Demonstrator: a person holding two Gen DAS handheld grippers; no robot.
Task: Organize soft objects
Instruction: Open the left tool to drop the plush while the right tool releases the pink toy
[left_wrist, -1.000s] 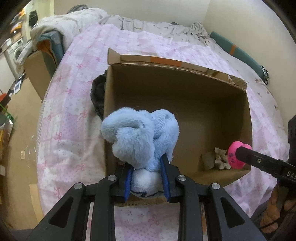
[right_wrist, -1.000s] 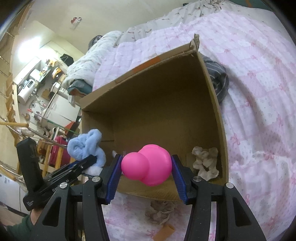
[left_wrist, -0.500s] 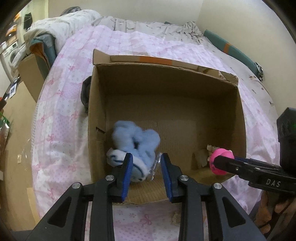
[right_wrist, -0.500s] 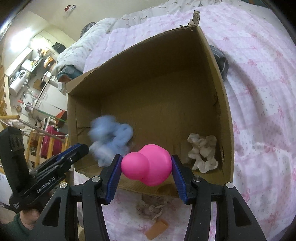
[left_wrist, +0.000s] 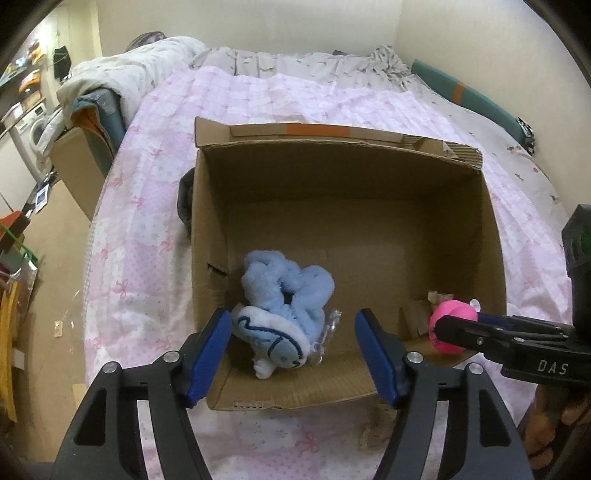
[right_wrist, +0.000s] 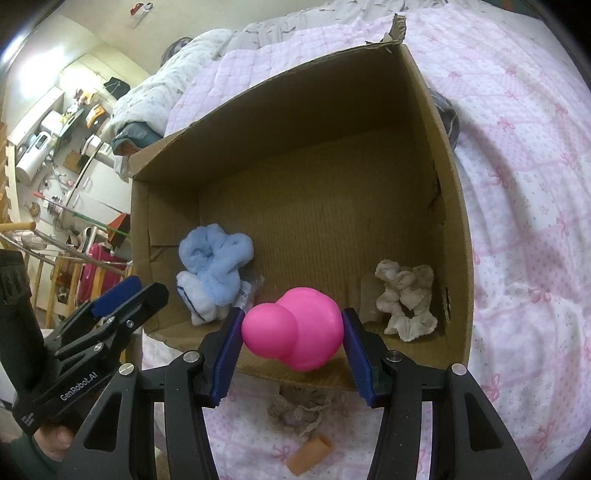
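1. Left gripper (left_wrist: 293, 347): jaws have just been opening and now stand spread. The blue plush (left_wrist: 284, 306) lies between and beyond them on the floor of the cardboard box (left_wrist: 493, 236), by the left wall, untouched.
2. Right gripper (right_wrist: 291, 341): jaws pinch the pink squishy toy (right_wrist: 295, 328), one pad on each side.
3. Key relation: pink toy hangs over the near rim of the box, roughly mid-width. Blue plush sits to its left, beige scrunchie (right_wrist: 404, 302) to its right, open floor straight ahead.
4. Likely next: right hand carries it forward past the rim and lets go. Left is done and nearer nothing.
5. More beige fabric (right_wrist: 299, 410) and a tan piece (right_wrist: 310, 454) lie outside on the bed.
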